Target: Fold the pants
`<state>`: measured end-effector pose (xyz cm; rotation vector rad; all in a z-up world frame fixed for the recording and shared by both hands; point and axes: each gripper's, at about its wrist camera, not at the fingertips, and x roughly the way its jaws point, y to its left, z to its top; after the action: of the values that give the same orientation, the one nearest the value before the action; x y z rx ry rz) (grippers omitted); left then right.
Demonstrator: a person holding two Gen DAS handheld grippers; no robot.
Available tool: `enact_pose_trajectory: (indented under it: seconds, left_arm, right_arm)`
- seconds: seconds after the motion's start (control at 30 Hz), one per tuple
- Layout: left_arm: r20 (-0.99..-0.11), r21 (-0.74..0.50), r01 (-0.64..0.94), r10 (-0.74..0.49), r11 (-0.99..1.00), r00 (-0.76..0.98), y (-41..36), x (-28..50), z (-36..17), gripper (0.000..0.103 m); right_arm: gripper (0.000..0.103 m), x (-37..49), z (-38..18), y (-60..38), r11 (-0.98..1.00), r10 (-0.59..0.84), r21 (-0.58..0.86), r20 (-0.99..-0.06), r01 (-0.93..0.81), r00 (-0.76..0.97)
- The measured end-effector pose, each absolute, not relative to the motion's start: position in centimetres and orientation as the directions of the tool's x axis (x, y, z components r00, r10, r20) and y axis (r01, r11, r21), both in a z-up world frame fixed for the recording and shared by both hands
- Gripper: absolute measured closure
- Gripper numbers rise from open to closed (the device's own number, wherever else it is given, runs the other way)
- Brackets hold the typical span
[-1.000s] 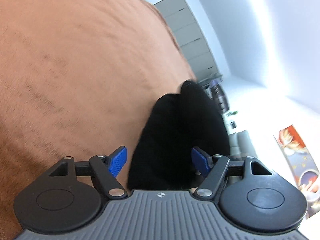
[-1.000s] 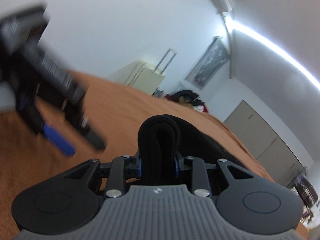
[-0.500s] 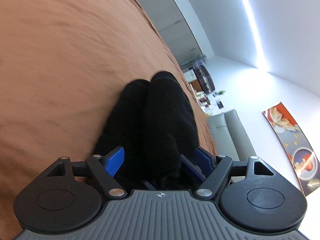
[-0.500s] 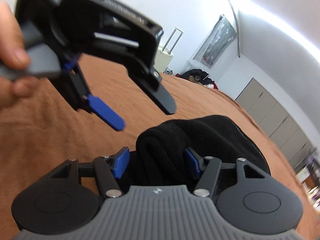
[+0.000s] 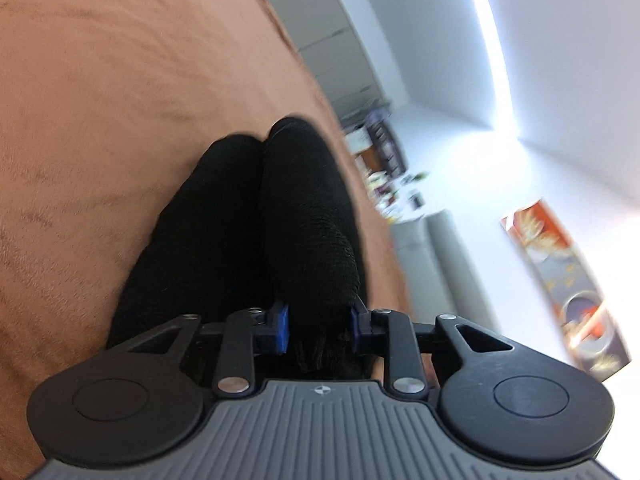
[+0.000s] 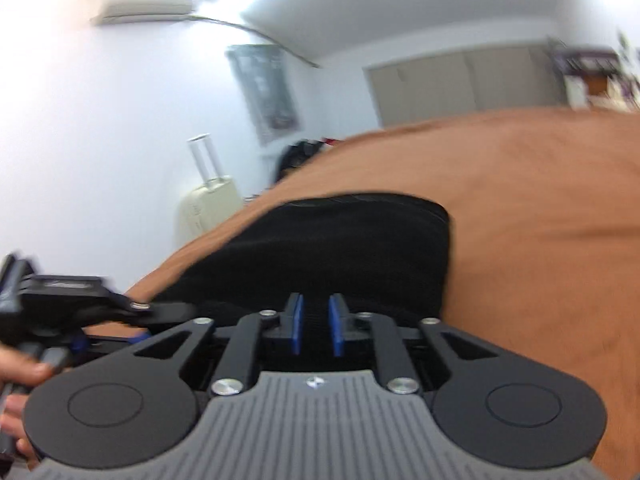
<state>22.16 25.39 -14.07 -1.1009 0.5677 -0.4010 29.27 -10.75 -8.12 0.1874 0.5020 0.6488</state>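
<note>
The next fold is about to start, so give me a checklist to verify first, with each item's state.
1. Left gripper clamped on the pants, jaws just closed: ok.
2. Right gripper shut, jaws just closed: ok.
3. Cloth pinched between the right gripper's pads: cannot tell.
4. Pants resting on the bedspread: ok.
5. Pants lying flat: not ok, they are bunched thick at the left gripper.

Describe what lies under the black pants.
The black pants rest on an orange-brown bed cover; whatever lies beneath the folds is covered. The left gripper clamps one thick fold.
</note>
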Motion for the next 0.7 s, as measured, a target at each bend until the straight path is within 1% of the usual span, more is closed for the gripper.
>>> enact_pose_trajectory:
  seconds: [0.07, 0.13, 0.2, 0.3, 0.33, 0.37, 0.43, 0.5, 0.57, 0.63, 0.7]
  left_arm:
    - [-0.159, -0.926, 0.076, -0.566, 0.370, 0.809, 26.2, 21.1, -13.1, 0.074]
    - [-0.153, -0.918, 0.087, -0.550, 0.386, 0.821, 26.7, 20.2, -12.9, 0.074]
    - [-0.182, -0.920, 0.051, -0.540, 0.388, 0.822, 27.4, 19.6, -14.3, 0.074]
    - [-0.337, -0.898, -0.105, -0.517, 0.426, 0.787, 28.3, 20.3, -18.8, 0.074]
    - [-0.365, -0.894, -0.136, -0.520, 0.427, 0.772, 28.4, 20.6, -20.1, 0.074]
    - [-0.355, -0.904, -0.141, -0.526, 0.404, 0.772, 28.4, 20.6, -21.2, 0.074]
    - [-0.323, -0.919, -0.128, -0.529, 0.372, 0.785, 28.6, 20.5, -21.8, 0.074]
    - [-0.330, -0.907, -0.111, -0.522, 0.406, 0.786, 28.4, 20.7, -21.2, 0.073]
    - [-0.338, -0.896, -0.097, -0.524, 0.433, 0.782, 28.2, 21.2, -20.8, 0.072]
    - [-0.332, -0.900, -0.093, -0.532, 0.426, 0.779, 28.2, 21.3, -21.1, 0.072]
    - [-0.326, -0.904, -0.090, -0.535, 0.418, 0.780, 28.6, 21.2, -21.5, 0.072]
  right_arm:
    - [0.097, 29.1, -8.2, -9.9, 0.772, 0.635, 0.305, -0.410, -0.557, 0.655]
    - [0.096, 28.4, -7.3, -8.7, 0.737, 0.673, 0.287, -0.400, -0.612, 0.622]
    - [0.096, 27.2, -7.8, -7.8, 0.724, 0.682, 0.260, -0.407, -0.639, 0.607]
    - [0.096, 26.8, -9.2, -6.2, 0.741, 0.650, 0.210, -0.463, -0.638, 0.602]
    - [0.096, 26.9, -9.9, -5.8, 0.744, 0.640, 0.197, -0.485, -0.639, 0.596]
    - [0.096, 27.2, -10.8, -5.6, 0.744, 0.634, 0.181, -0.498, -0.644, 0.592]
    - [0.097, 27.0, -11.1, -5.4, 0.737, 0.626, 0.143, -0.514, -0.660, 0.587]
    - [0.096, 27.2, -10.4, -5.1, 0.725, 0.617, 0.109, -0.541, -0.680, 0.571]
    - [0.095, 27.6, -9.6, -5.7, 0.714, 0.628, 0.103, -0.532, -0.693, 0.568]
    - [0.092, 27.4, -8.9, -6.4, 0.719, 0.640, 0.117, -0.496, -0.685, 0.587]
    - [0.078, 28.6, -7.4, -6.2, 0.748, 0.626, 0.132, -0.469, -0.651, 0.623]
